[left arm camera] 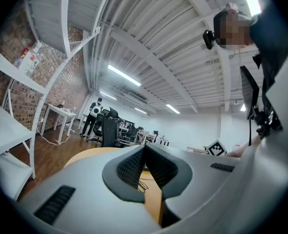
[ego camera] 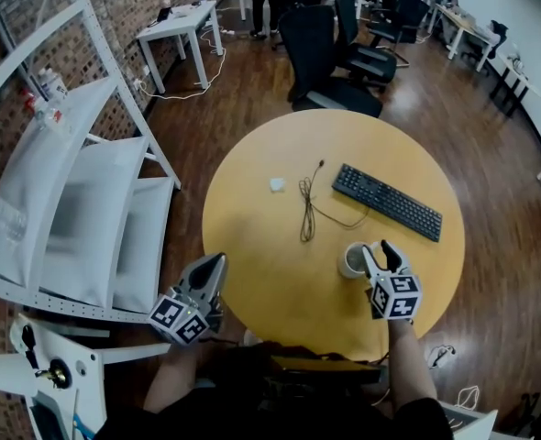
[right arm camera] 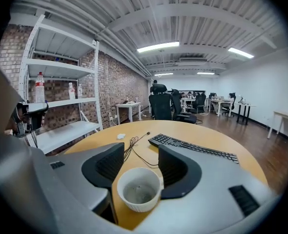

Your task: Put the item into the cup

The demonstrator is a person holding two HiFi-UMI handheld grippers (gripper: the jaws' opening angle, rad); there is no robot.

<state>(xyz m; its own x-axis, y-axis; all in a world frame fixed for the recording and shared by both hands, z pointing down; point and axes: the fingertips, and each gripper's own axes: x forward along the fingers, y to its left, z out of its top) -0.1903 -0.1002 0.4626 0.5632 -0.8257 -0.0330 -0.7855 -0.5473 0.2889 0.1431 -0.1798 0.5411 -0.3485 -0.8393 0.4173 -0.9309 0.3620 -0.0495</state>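
Head view: one round table (ego camera: 252, 246) bears one white cup (ego camera: 352, 260), one keyboard (ego camera: 387, 201), one cable (ego camera: 307, 209) and one small white item (ego camera: 277, 184). There are two grippers, both pointing forward: the left gripper (ego camera: 217, 260) at the near edge, the right gripper (ego camera: 379, 247) at the cup.

Left gripper view: jaws together, nothing between them.

Right gripper view: jaws wide, with the upright cup between them. The item lies well beyond, too small to show a long axis.

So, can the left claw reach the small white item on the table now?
Probably yes: only bare tabletop lies between the left claw and the white item; the cable lies aside. Its jaws are shut.
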